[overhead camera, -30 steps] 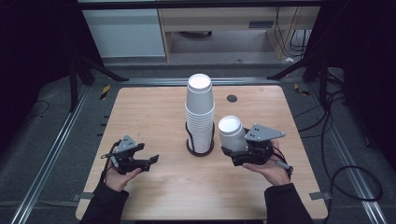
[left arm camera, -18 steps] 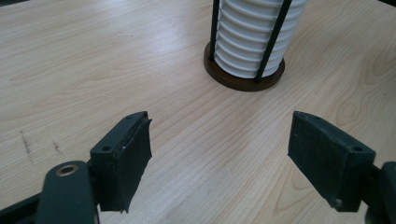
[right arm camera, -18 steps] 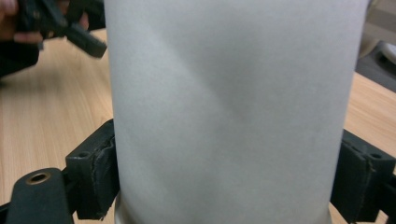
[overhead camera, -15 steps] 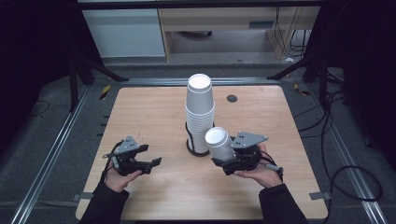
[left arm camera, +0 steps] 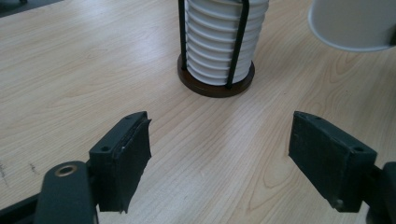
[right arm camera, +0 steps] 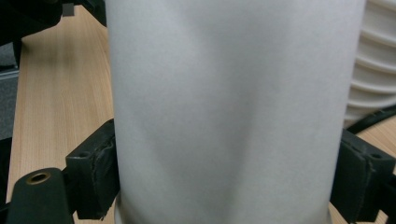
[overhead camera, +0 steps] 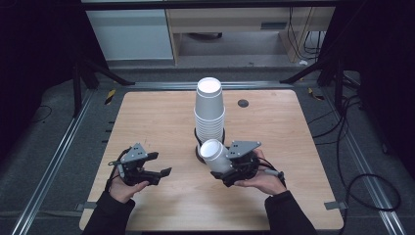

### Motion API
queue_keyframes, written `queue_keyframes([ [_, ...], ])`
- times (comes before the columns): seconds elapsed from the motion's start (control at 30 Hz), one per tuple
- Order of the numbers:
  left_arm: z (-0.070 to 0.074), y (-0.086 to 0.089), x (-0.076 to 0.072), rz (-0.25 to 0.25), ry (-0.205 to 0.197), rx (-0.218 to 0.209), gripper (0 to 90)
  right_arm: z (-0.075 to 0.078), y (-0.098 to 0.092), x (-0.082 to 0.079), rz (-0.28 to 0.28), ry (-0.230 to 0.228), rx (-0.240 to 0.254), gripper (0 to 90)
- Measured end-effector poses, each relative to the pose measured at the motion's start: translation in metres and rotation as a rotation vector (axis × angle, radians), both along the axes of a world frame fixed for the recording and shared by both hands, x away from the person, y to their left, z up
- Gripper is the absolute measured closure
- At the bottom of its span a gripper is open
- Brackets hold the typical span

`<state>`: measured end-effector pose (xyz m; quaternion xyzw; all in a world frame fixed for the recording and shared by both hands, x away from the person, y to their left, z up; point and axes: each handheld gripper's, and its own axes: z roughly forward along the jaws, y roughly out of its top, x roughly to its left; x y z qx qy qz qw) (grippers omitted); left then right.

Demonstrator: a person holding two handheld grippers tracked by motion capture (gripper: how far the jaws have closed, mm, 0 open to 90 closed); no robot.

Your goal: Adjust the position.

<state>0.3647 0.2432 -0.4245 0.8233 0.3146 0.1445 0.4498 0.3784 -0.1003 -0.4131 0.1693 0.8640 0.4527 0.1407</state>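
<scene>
Hands come in from the bottom of the high view, one on each side of the wooden table. The right hand lies low over the table with the palm turned up a bit, and it holds the right gripper so that it points to the left and a little away. This gripper is clamped on a white paper cup. The cup is tipped over, with its flat bottom facing up and toward the camera. It sits just in front of the stack of cups, close to the round dark base of the holder. In the right gripper view, the two black jaws press on both sides of the cup.

The left hand rests near the front left part of the table. It holds the left gripper flat, pointing to the right. Its jaws stand wide apart with nothing between them.
</scene>
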Motion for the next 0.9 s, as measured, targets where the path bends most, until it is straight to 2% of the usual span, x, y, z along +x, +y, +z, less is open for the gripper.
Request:
queue_keyframes([
  [0.37,0.008,-0.006,-0.006,-0.078,-0.008,-0.015,19.7,-0.005,0.025,0.006,0.076,0.017,-0.064,12.9],
  [0.57,0.009,-0.011,-0.009,-0.122,-0.005,-0.009,18.9,-0.009,0.035,0.009,0.113,0.023,-0.087,12.9],
  [0.9,0.009,-0.018,-0.010,-0.154,0.002,0.000,16.3,-0.019,0.056,0.012,0.184,0.016,-0.148,12.9],
])
